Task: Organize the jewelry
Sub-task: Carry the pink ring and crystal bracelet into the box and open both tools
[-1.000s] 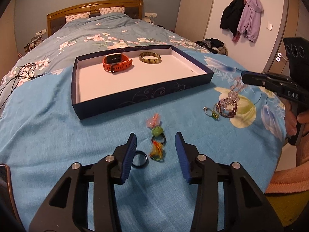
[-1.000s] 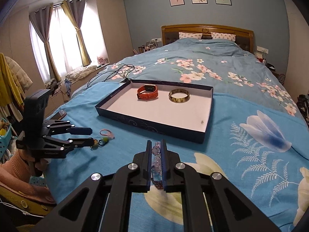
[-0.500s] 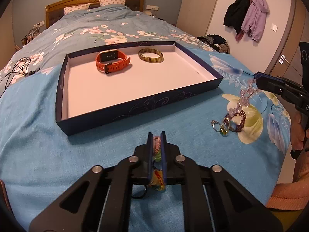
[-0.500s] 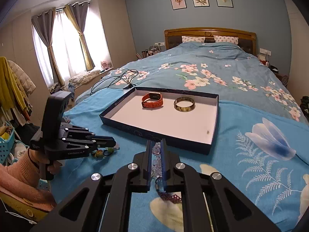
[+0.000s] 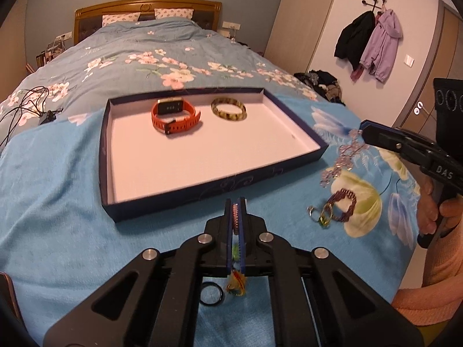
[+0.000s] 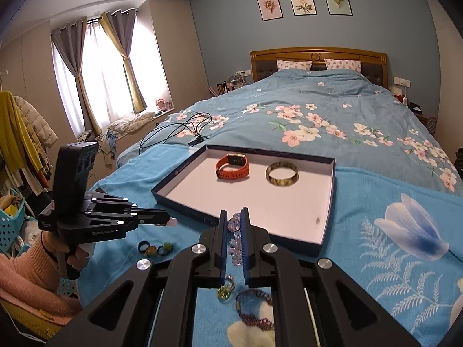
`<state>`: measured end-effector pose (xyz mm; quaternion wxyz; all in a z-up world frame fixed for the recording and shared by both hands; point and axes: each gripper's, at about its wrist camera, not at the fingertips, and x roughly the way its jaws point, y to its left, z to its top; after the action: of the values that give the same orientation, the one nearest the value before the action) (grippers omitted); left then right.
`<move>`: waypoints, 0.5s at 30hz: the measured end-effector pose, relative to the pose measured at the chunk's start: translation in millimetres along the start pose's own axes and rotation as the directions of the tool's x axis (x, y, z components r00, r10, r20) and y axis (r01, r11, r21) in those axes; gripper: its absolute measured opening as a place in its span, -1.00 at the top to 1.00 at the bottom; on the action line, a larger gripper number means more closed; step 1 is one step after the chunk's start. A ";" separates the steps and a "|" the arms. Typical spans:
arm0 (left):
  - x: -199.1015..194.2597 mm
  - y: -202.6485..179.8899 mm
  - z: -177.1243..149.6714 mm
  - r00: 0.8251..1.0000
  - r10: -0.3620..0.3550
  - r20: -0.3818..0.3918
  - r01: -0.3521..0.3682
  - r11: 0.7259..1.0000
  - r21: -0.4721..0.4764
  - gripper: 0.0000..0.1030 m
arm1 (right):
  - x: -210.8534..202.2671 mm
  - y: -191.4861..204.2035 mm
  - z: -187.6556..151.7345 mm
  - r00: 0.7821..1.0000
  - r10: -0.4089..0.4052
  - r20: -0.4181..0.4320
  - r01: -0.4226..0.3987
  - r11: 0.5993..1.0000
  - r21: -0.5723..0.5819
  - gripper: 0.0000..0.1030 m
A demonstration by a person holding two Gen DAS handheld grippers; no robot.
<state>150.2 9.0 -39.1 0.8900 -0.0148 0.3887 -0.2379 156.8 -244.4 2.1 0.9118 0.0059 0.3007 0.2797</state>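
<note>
Blue floral bedding carries the open tray (image 5: 214, 193) at twelve o'clock. The left gripper (image 5: 238, 219) pinches a pink hair tie (image 5: 235, 219); the right gripper (image 6: 233, 232), narrowly parted, dangles a crystal bracelet (image 6: 235, 243). That loose strand could slip before reaching the tray.

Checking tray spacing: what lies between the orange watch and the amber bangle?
Nothing: bare white tray floor separates the orange-strapped smartwatch from the mottled amber bangle; clear in both wrist views.

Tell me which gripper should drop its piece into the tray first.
Probably left: the left gripper, shut on the pink bracelet, sits right at the tray wall; the right gripper hangs off its corner.
</note>
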 end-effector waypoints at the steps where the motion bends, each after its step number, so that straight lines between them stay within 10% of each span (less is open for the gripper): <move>1: -1.5 -0.1 3.5 1.000 0.004 0.008 -0.004 1.000 0.004 0.93 | 1.6 -0.3 3.1 1.000 -0.002 0.004 0.002 1.000 -0.003 0.86; 15: -3.4 8.7 44.3 0.998 0.028 0.063 -0.029 1.000 0.012 0.93 | 29.7 -11.7 37.8 1.000 -0.006 0.024 0.005 1.000 0.014 0.86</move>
<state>182.8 11.2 -7.6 0.9051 -0.0112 0.3593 -0.2272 203.3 -233.0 14.7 0.9160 0.0149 0.2917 0.2750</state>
